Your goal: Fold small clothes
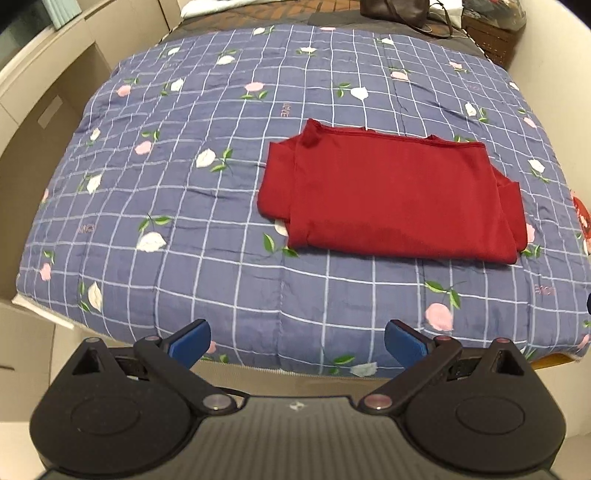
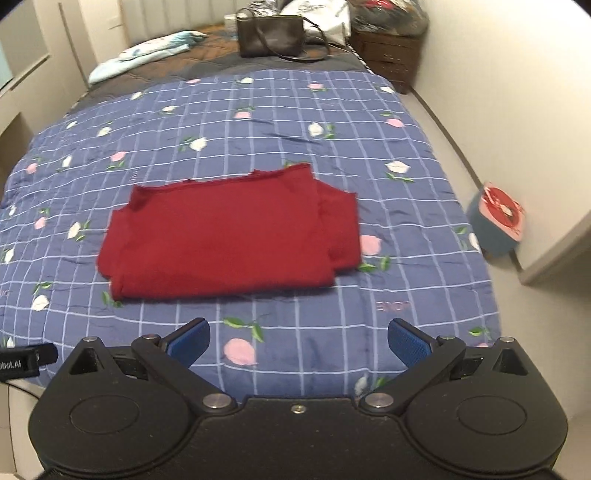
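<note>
A dark red garment (image 1: 391, 195) lies folded into a flat rectangle on the blue checked floral quilt (image 1: 184, 184); it also shows in the right wrist view (image 2: 229, 236), with sleeve layers sticking out at both short ends. My left gripper (image 1: 297, 341) hovers open over the quilt's near edge, well short of the garment and to its left. My right gripper (image 2: 298, 341) is open too, above the quilt just in front of the garment's near fold. Neither holds anything.
A dark handbag (image 2: 271, 35) and a light blue pillow (image 2: 147, 55) lie at the bed's far end, beside a brown nightstand (image 2: 388, 62). A small blue stool (image 2: 496, 225) stands on the floor right of the bed. Beige cabinets (image 1: 44, 99) run along the left.
</note>
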Demonstrator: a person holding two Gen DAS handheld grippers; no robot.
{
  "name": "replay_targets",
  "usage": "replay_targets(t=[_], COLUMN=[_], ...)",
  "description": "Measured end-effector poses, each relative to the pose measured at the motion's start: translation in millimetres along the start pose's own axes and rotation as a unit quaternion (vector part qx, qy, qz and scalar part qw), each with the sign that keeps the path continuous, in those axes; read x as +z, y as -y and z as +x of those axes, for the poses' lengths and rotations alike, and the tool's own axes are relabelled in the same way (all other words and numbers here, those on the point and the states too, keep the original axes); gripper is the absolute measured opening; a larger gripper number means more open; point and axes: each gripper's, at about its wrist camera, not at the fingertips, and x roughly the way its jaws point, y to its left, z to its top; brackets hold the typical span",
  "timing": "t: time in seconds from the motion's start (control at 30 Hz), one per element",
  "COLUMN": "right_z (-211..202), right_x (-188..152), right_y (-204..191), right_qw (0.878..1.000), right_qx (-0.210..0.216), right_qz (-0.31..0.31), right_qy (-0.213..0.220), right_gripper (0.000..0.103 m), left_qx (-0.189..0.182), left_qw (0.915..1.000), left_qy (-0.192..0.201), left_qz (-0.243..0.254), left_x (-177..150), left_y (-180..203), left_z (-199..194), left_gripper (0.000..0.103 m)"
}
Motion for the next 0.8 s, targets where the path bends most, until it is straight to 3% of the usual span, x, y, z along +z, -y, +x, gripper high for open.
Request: replay_targets(t=[0.4, 0.8], right_z=[-6, -1], right_x=[54, 96], right_y=[32, 49], right_qw=[0.999, 0.994], right_qx=[0.037, 0.069], right_qz=[-0.001, -0.061], right_qy=[0.026, 0.056], right_gripper=[0.102, 0.102], left_qx=[0.014, 0.040], left_qw=[0.9992, 0.9953], left_qy=[0.015, 0.018], left_qz=[-0.034, -0.086], left_x=[21, 27], left_y=[34, 60], left_z=[-13, -18], left_gripper=[0.102, 0.102])
